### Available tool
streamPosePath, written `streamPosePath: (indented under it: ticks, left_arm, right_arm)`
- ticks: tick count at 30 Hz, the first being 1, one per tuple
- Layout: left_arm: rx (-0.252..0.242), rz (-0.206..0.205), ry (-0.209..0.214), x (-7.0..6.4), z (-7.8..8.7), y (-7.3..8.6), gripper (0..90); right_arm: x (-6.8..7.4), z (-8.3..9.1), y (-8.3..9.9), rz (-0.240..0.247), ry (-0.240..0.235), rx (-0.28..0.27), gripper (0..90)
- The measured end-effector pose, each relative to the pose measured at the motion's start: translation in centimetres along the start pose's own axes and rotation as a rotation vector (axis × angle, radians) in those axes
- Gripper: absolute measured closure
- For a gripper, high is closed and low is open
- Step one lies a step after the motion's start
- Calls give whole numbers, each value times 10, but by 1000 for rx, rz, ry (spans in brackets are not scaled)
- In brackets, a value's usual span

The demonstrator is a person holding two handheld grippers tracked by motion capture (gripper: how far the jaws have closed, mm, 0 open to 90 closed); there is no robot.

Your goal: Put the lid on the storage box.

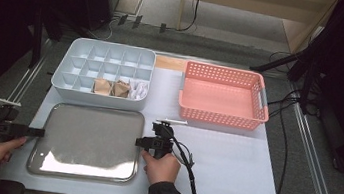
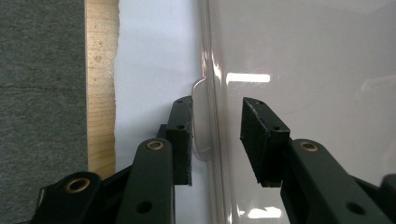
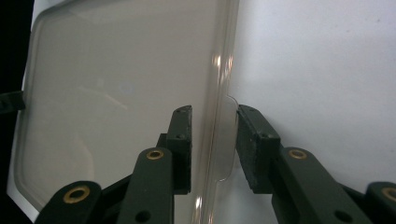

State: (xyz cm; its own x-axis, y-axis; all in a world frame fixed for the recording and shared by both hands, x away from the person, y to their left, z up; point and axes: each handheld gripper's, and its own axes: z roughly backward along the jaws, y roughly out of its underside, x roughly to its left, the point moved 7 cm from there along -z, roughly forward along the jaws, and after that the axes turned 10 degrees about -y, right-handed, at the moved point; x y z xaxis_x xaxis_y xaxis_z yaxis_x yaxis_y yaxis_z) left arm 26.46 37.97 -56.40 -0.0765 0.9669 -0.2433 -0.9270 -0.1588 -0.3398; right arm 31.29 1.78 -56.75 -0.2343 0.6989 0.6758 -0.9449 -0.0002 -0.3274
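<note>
I have both claws at the metal tray (image 1: 88,139), which lies flat on the white table (image 1: 230,175), just in front of the compartment box (image 1: 105,72) and to the left of the pink basket (image 1: 224,95). My left gripper (image 1: 39,132) sits at the tray's left edge, its jaws parted with the small handle tab (image 2: 201,119) and the raised rim between them, one jaw outside the tray and one over its floor; they straddle the rim but are not yet closed on it. My right gripper (image 1: 140,142) is at the opposite, right edge, jaws likewise apart around that side's tab (image 3: 225,140), the outer jaw close against it. The tray's long axis runs between my two claws, so each hand is at its own end, equally near. I judge the next move to be squeezing both rims together and lifting level.
</note>
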Motion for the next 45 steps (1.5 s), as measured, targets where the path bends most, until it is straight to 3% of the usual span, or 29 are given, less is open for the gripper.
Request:
streamPosePath:
  ticks: [5, 11, 14, 18, 24, 31, 40, 45]
  left_arm:
    - [-6, -14, -17, -1, 1, 0, 678]
    - [-3, -16, 4, -5, 1, 0, 705]
    - [13, 10, 22, -4, -1, 1, 708]
    - [35, 70, 88, -1, -1, 1, 712]
    - [43, 29, 59, -4, 0, 2, 705]
    - [25, 8, 43, -13, 9, 1, 713]
    - [-40, -26, 31, -29, 26, -4, 726]
    - [-76, -35, 53, -36, 35, -7, 738]
  right_arm:
    - [2, 0, 1, 32, 27, 9, 690]
    - [0, 3, 2, 35, 51, 7, 680]
    - [-1, 4, 1, 50, 59, 5, 677]
    - [-1, 4, 2, 70, 63, 10, 672]
    - [0, 4, 2, 66, 64, 10, 671]
    - [1, 10, 2, 64, 83, 6, 670]
    - [3, 28, 0, 87, 89, -44, 686]
    - [5, 38, -3, 92, 90, -68, 690]
